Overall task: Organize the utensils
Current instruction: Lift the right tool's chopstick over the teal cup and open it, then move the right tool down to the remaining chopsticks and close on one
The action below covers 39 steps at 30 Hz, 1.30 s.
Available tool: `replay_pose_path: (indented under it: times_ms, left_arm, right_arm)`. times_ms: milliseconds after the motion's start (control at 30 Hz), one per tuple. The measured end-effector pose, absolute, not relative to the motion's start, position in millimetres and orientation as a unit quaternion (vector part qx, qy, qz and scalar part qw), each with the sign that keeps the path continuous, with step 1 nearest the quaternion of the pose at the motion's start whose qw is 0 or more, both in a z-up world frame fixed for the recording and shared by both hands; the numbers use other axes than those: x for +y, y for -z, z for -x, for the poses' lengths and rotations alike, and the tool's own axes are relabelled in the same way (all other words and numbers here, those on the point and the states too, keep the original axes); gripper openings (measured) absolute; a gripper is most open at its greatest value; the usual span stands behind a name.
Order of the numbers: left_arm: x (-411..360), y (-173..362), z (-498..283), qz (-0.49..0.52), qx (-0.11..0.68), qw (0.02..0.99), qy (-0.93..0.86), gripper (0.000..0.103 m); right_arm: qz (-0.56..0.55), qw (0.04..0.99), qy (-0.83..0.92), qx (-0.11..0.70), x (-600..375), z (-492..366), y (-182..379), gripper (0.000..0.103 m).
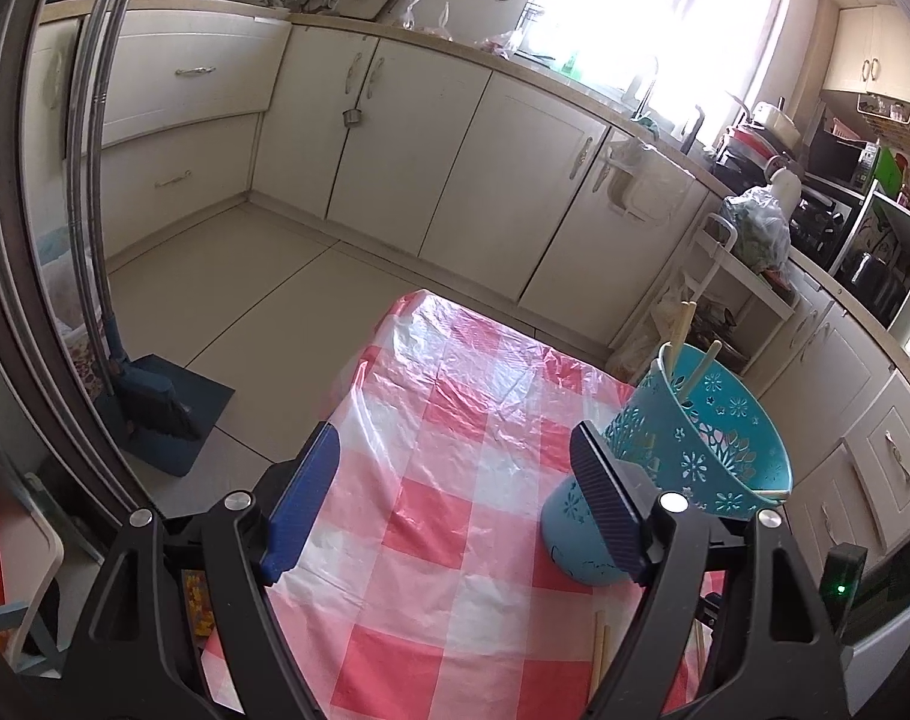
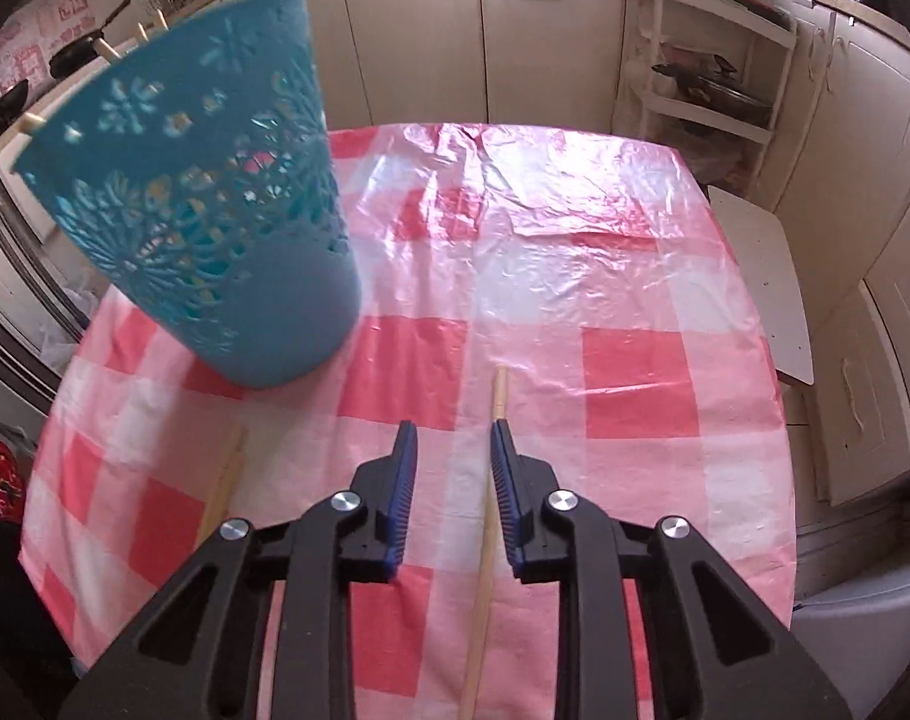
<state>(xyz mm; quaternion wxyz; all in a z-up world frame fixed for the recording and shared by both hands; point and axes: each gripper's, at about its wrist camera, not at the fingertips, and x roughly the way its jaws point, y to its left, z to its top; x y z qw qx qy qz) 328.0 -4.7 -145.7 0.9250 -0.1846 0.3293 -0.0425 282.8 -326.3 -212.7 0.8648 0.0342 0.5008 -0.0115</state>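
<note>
The right tool (image 2: 453, 450) hangs low over the desk (image 2: 635, 360) with its fingers parted a little, pinching nothing. A chopstick (image 2: 485, 546) lies on the checked cloth between those fingers, hugging the right-hand one, its tip poking out at 12 o'clock. A second chopstick (image 2: 224, 480) lies at about 9 o'clock (partly under the tool's frame). The teal holder (image 2: 215, 210) stands at 10 o'clock with sticks in it. The left tool (image 1: 455, 498) is spread wide, the teal holder just beyond its right finger (image 1: 605, 498).
</note>
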Motion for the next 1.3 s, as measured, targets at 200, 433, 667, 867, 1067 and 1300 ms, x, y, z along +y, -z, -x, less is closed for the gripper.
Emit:
replay_pose_path:
  times_ms: [200, 433, 667, 867, 1067, 1300]
  left_arm:
    - [-9, 151, -332, 0.182, 0.341, 0.921, 0.047, 0.076]
    - [-7, 154, -333, 0.184, 0.345, 0.919, 0.046, 0.076]
    - [-5, 156, -333, 0.194, 0.348, 0.916, 0.044, 0.076]
    - [-1, 152, -329, 0.19, 0.336, 0.922, 0.037, 0.076]
    - [4, 147, -330, 0.195, 0.331, 0.922, 0.039, 0.077]
    - [1, 143, -328, 0.193, 0.328, 0.924, 0.042, 0.079]
  right_arm:
    - [-0.005, 0.869, 0.028, 0.494, -334, -279, 217, 0.005]
    - [-0.158, 0.887, -0.048, 0.431, -344, -260, 153, 0.005]
    - [-0.247, 0.937, -0.137, 0.207, -321, -281, 9, 0.005]
    - [-0.22, 0.967, -0.061, 0.113, -290, -337, -5, 0.005]
    - [-0.167, 0.974, -0.018, 0.149, -279, -364, 45, 0.006]
    - [-0.133, 0.969, -0.051, 0.204, -264, -342, 69, 0.007]
